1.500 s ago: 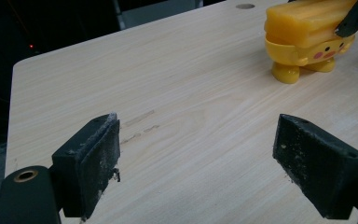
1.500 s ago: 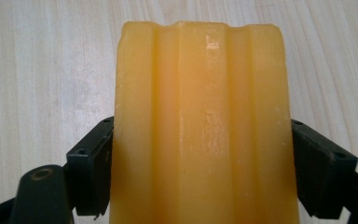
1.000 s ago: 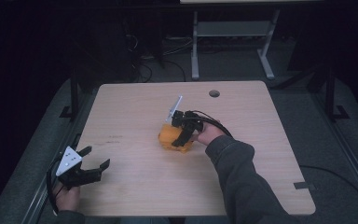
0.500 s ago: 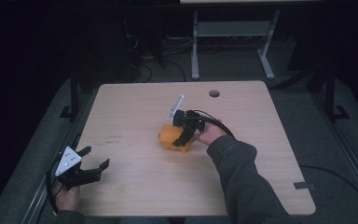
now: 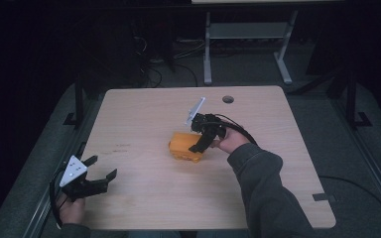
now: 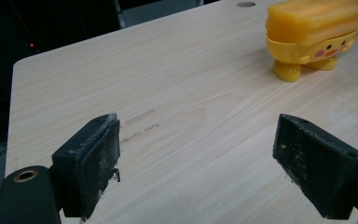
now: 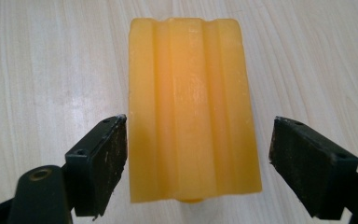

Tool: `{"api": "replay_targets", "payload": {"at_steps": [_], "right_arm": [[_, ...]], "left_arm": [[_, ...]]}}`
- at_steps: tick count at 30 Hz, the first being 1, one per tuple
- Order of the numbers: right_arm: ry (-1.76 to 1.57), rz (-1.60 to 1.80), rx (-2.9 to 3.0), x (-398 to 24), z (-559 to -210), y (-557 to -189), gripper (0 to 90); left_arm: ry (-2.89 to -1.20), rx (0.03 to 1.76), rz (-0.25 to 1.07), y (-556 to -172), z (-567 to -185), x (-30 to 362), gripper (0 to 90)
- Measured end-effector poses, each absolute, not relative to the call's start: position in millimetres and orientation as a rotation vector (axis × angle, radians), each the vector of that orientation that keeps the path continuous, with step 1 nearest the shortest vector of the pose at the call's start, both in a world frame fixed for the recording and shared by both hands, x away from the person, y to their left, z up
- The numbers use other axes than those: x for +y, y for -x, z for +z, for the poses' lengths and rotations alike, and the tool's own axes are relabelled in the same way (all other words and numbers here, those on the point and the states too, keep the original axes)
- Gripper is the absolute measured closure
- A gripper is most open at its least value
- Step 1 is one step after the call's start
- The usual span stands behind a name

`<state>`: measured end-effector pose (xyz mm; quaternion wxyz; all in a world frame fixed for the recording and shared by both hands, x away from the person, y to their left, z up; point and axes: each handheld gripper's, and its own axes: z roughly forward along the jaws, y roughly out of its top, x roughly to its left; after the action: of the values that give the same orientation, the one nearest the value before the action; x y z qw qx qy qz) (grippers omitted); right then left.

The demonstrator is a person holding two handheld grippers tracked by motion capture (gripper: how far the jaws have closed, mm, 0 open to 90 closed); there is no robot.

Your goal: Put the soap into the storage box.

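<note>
Orange-yellow plastic toy block with a ridged flat top, a small painted face and stubby feet stands upright near the middle of the pale wood-grain bench, on the person's side of the round cable hole at the bench's far edge.

Right claw is poised directly over the toy, looking down on its ridged top; jaws stand wide, one on each long side of the toy, both with a gap, neither touching. High view compared with a second ago: right claw's position over the toy is much the same, with only a slight settling, and the toy has not shifted. Judgement: approach is finished and alignment is being held; the closing squeeze is the step due next, and the grasp is not yet made.

Left claw rests well away from the toy, at the bench's near left corner, jaws wide and empty, unchanged from a second ago. Its own camera sees the toy's face and feet from the side.

Risk, as judged: smooth plastic sides could slip if the jaws close off-centre.
</note>
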<state>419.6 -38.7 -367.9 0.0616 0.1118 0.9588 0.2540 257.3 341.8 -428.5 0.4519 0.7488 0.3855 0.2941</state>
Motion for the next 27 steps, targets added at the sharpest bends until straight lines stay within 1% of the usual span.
{"api": "replay_targets", "payload": {"at_steps": [27], "right_arm": [[-0.373,0.802,2.864,-61.5,-360.2,-409.7,19.0]], "left_arm": [[-1.854,0.948,0.728,-257.5,-428.7,341.2,13.9]]}}
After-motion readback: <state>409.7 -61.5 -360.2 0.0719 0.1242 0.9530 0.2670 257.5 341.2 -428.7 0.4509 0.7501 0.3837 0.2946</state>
